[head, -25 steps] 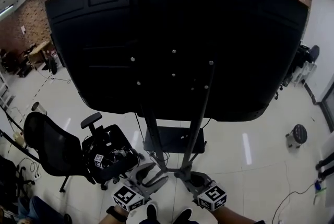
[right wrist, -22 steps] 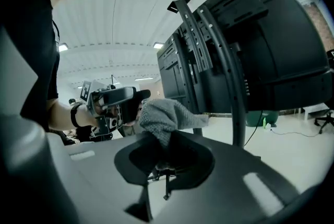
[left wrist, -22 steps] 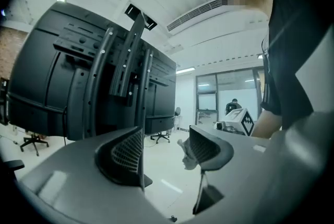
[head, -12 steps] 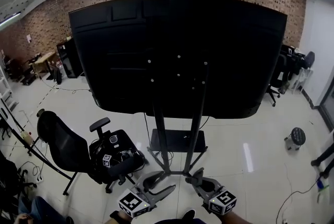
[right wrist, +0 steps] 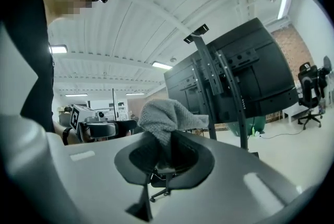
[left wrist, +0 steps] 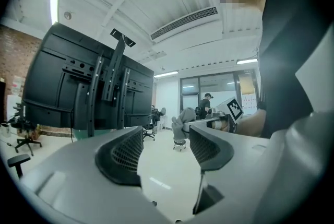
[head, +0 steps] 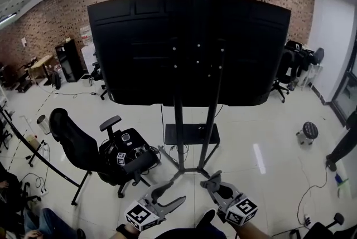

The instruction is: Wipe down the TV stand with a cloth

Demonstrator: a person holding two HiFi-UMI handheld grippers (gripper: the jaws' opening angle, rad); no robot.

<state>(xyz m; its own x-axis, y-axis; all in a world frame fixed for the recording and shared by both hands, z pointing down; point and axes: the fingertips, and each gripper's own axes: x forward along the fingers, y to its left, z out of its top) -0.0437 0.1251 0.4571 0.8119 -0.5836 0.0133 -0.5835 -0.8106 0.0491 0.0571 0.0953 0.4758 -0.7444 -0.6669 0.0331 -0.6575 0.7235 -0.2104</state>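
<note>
The TV stand [head: 178, 121] carries a big black screen, seen from the back, with two posts, a small shelf [head: 191, 135] and a floor base. My right gripper [head: 215, 182] is low in the head view, short of the base, shut on a grey cloth [right wrist: 166, 118] that bunches out above its jaws. My left gripper [head: 170, 193] hangs beside it, open and empty. In the left gripper view the stand [left wrist: 112, 77] is at the left, and the right gripper with the cloth [left wrist: 182, 121] shows between the jaws.
A black office chair [head: 97, 154] loaded with gear stands left of the stand's base. A small stool [head: 305, 133] and a person's legs [head: 341, 149] are at the right. Cables lie on the white floor [head: 262, 176]. Desks and chairs line the brick wall.
The view has pulled back and lifted, so the whole screen and stand now show farther off. Both grippers stay low in front of me, spread slightly wider.
</note>
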